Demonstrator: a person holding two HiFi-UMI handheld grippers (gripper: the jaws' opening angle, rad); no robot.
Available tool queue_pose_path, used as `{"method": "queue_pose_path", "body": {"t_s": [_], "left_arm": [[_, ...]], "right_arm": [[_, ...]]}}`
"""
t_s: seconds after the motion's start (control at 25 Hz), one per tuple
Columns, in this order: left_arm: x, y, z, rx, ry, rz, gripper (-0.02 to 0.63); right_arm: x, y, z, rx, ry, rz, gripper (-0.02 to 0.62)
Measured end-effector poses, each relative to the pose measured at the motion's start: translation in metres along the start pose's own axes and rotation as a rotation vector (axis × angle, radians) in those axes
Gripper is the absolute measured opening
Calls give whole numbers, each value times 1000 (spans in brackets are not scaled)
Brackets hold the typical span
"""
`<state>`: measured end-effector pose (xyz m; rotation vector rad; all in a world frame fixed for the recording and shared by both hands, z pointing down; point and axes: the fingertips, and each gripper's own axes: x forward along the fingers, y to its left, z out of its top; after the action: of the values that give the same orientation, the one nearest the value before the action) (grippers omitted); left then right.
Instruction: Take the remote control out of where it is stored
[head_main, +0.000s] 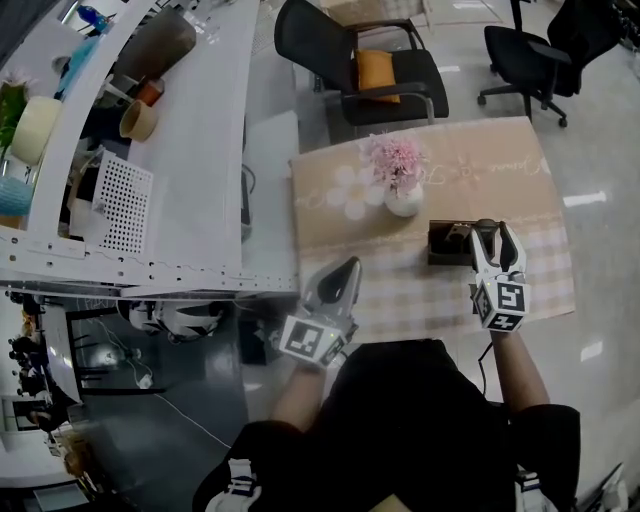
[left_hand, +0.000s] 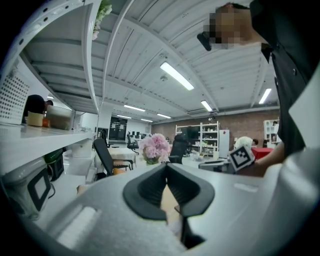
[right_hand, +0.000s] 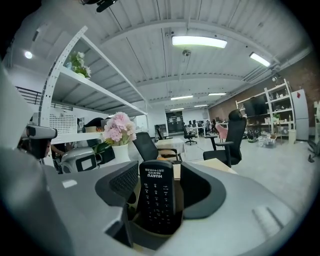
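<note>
The slim black plastic remote control with rubber buttons (right_hand: 156, 200) stands upright in a small dark open-topped holder box (head_main: 438, 256) on the checked-cloth counter (head_main: 400, 295), just right of a white vase of pink flowers (head_main: 398, 172). The right tool (right_hand: 157, 172) straddles it with jaws spread wide and not pressing it; the left tool (left_hand: 166, 167) hangs empty, tips together. The remote looks light, rigid and smooth-sided, so it may slip: pinch its long edges on the upper half, above the holder rim, then lift straight up
</note>
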<state>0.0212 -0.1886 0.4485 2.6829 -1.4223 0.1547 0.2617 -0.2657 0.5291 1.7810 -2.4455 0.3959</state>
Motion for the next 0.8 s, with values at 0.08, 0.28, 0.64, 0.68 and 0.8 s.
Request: {"method": "queue_pose_path", "body": {"t_s": [0.08,0.28,0.64,0.68,0.8], "left_arm": [[-2,4,-3,-12,6,-1,2],[-7,17,-11,-18,24,-5,2],[-14,33,-14,-33,31,10,2],[-14,34,-14,-33,31,10,2],[-13,35,-14,-34,32,5,2]], "right_arm": [[4,1,-1,-8,4,-11,256],[14,2,-6,-23,22,-54,256],[15,4,-8,-45,15,-117,239],[15,4,-8,-48,15,-122,235],[12,4,-7,-46,14,-122,241]]}}
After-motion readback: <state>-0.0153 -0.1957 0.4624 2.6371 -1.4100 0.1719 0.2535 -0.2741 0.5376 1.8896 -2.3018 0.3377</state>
